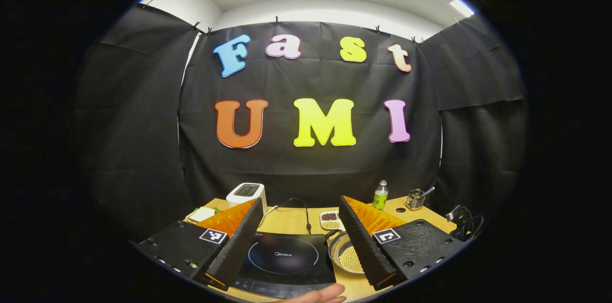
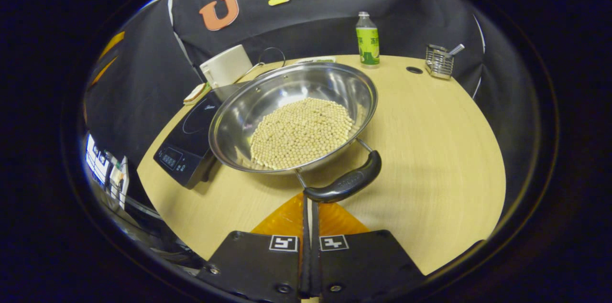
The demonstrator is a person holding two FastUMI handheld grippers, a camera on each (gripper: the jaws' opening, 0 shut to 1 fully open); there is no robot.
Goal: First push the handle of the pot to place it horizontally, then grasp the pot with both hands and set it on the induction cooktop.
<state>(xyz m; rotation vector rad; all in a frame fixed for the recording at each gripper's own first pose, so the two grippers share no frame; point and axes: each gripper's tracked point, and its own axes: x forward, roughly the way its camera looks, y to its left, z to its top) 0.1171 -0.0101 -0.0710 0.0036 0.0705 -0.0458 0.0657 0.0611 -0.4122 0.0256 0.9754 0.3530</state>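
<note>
A steel pot with pale beans in it stands on the wooden table, to the right of the black induction cooktop and overlapping its edge. The pot's near black handle lies slanted. My right gripper is shut, its tips touching that handle's left end, with nothing between the fingers. In the left gripper view my left gripper is wide open above the cooktop. Its right finger covers part of the pot.
Along the table's back stand a white toaster, a green bottle, a wire utensil holder and a small dish. A plate lies at the left. A hand shows at the near edge. Cables hang at the right.
</note>
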